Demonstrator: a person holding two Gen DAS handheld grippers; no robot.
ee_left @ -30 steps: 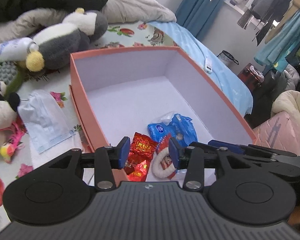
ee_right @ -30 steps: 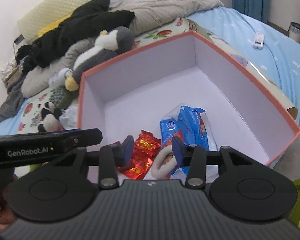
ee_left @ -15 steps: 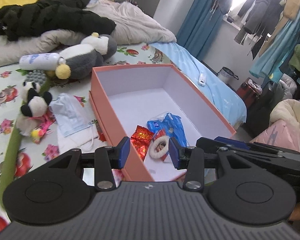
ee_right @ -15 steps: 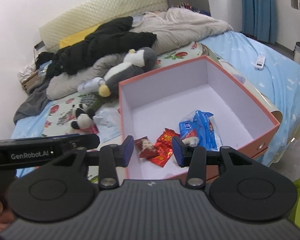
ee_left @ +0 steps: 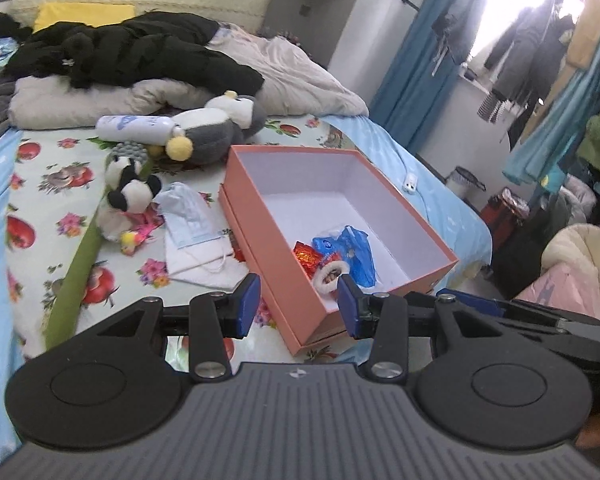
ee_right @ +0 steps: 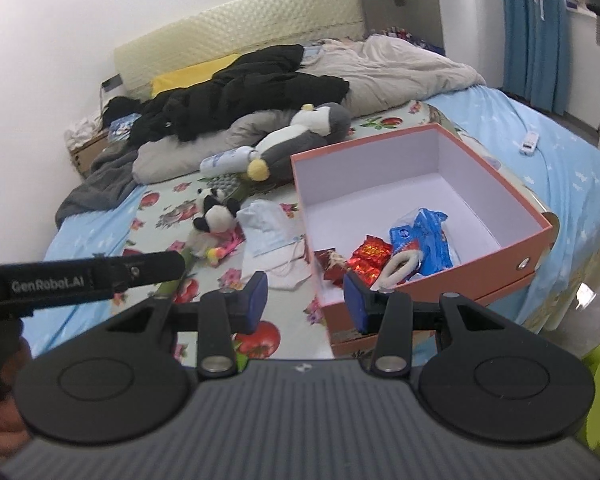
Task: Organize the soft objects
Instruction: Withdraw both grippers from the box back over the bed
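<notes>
Coral cardboard box point(ee_left: 268, 240) holds crinkly foil packets point(ee_right: 370, 258); both tools point(ee_left: 298, 304) point(ee_right: 305, 300) hang parted, empty.

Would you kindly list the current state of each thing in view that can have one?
Orange box: open, no lid on, holding a few items.
Red packet: inside the box.
Blue packet: inside the box.
Penguin plush: lying on the bed, outside the box.
Panda plush: on the bed, outside the box.
Left tongs: open, empty.
Right tongs: open, empty.
</notes>
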